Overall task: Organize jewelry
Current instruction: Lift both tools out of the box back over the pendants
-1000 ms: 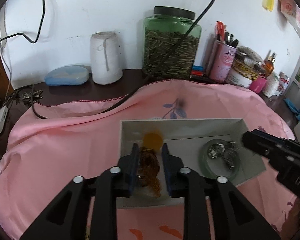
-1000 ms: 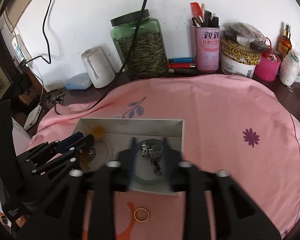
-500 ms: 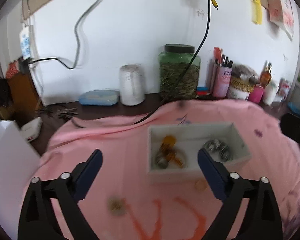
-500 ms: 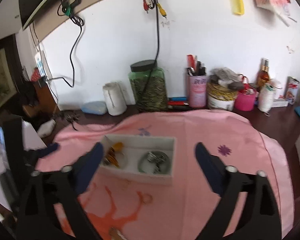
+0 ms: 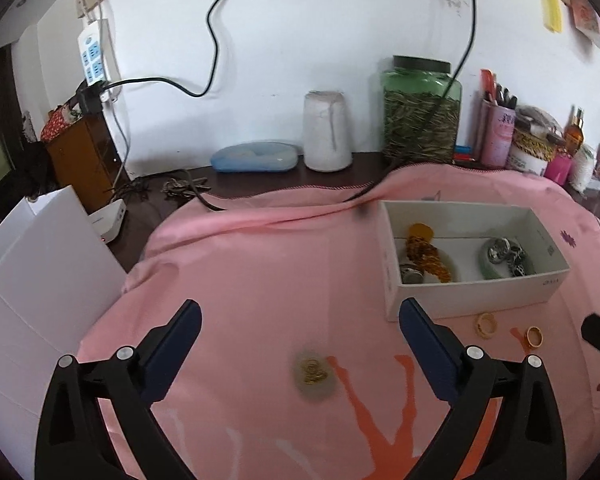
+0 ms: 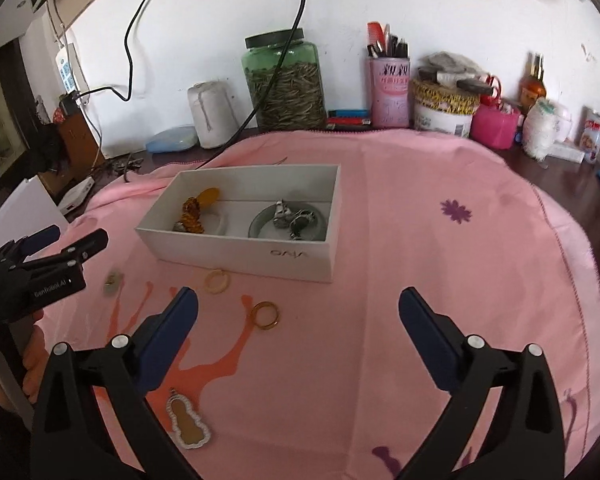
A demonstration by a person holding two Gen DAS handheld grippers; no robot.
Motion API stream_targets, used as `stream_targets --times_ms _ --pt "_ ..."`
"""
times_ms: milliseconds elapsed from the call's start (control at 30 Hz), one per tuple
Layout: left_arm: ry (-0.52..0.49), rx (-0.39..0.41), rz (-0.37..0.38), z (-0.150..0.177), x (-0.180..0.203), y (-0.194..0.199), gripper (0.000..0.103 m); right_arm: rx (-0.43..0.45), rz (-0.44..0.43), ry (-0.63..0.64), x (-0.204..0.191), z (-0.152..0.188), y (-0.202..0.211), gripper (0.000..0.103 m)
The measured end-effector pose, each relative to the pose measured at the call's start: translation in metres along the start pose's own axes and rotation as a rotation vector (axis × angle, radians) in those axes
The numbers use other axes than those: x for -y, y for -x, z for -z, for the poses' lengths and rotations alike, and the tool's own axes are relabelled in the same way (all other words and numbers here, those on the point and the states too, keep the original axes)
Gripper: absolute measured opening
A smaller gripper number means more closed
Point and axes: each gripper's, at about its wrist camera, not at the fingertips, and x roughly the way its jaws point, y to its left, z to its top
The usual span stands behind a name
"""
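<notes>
A white box (image 6: pixel 260 254) sits on the pink cloth (image 6: pixel 420 260). It holds an amber bead string (image 6: pixel 192 212) on the left and silver pieces on a green bangle (image 6: pixel 288 220) on the right. In front of the box lie a pale ring (image 6: pixel 218 281), an amber ring (image 6: pixel 265 315), a gourd-shaped pendant (image 6: pixel 188 426) and a small pale pendant (image 5: pixel 314 374). My left gripper (image 5: pixel 300 320) is open and empty, above the small pendant and left of the box (image 5: pixel 472 292). My right gripper (image 6: pixel 298 306) is open and empty, short of the box.
A green seed jar (image 6: pixel 284 80), a white cup (image 6: pixel 212 116), a pink pen holder (image 6: pixel 390 92) and tubs line the back wall. A black cable (image 5: pixel 364 196) runs onto the cloth behind the box. A white carton (image 5: pixel 40 280) stands at the left edge.
Both grippers have opened wide and drawn back from the box. The left one let go of the amber bead string, which now lies in the box.
</notes>
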Motion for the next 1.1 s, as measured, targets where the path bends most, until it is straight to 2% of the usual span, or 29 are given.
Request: stream_targets --times_ms 233,500,667,800,867,967,1033,1067,1100 --pt "0.056 -0.051 0.085 -0.001 -0.008 -0.003 0.097 -0.009 -0.023 -0.026 0.0 0.0 0.003 0.096" --pt "0.038 -0.089 0.064 0.003 -0.001 -0.016 0.097 -0.033 -0.074 0.051 -0.02 0.007 0.005 0.096" --pt "0.009 -0.068 -0.018 0.003 -0.002 -0.018 0.097 -0.091 -0.116 0.152 -0.04 0.026 0.01 0.096" --pt "0.041 -0.069 0.012 -0.001 -0.009 -0.013 0.097 -0.092 -0.086 0.279 -0.051 0.056 0.021 0.094" --pt "0.053 -0.058 0.021 -0.003 -0.011 -0.009 0.097 -0.111 -0.079 0.327 -0.056 0.069 0.019 0.079" --pt "0.058 -0.037 -0.013 -0.005 -0.015 -0.006 0.097 -0.158 -0.071 0.38 -0.064 0.079 0.008 0.059" --pt "0.075 -0.039 -0.018 -0.007 -0.02 -0.008 0.097 -0.15 -0.073 0.391 -0.067 0.081 0.008 0.054" --pt "0.089 -0.044 -0.012 -0.008 -0.024 -0.009 0.097 -0.151 -0.084 0.393 -0.068 0.081 0.008 0.045" --pt "0.105 -0.052 -0.001 -0.009 -0.027 -0.01 0.097 -0.151 -0.1 0.389 -0.068 0.081 0.009 0.041"
